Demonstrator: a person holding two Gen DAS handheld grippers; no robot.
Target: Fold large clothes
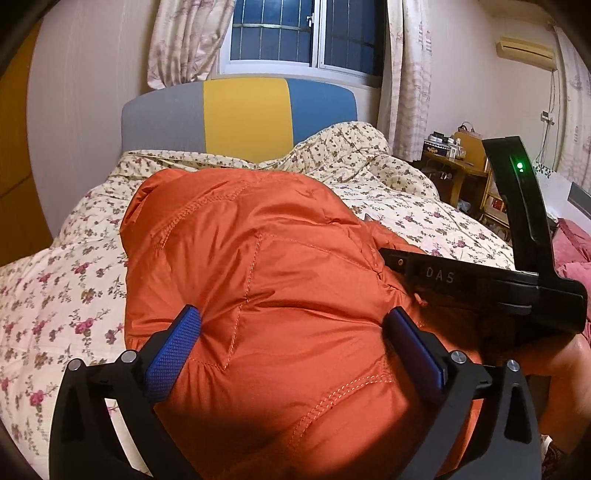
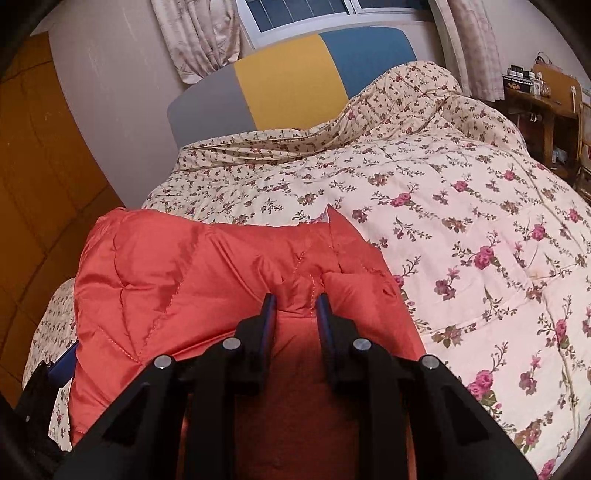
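Note:
An orange quilted puffer jacket (image 1: 266, 273) lies bunched on the floral bed quilt (image 1: 59, 295). My left gripper (image 1: 295, 321) is open, its blue pads (image 1: 173, 350) pressed wide apart into the jacket's puffy fabric. In the right wrist view the jacket (image 2: 177, 280) fills the lower left. My right gripper (image 2: 295, 306) is closed narrowly on a fold of the jacket. The right gripper's black body (image 1: 480, 288) shows at the right of the left wrist view, resting on the jacket. A corner of the left gripper (image 2: 62, 362) shows at the lower left of the right wrist view.
The floral quilt (image 2: 461, 229) covers the bed, heaped near the grey, yellow and blue headboard (image 1: 240, 114). A window with curtains (image 1: 306, 33) is behind. A cluttered wooden shelf (image 1: 458, 162) stands at the right. A pink cloth (image 1: 572, 243) lies at the far right.

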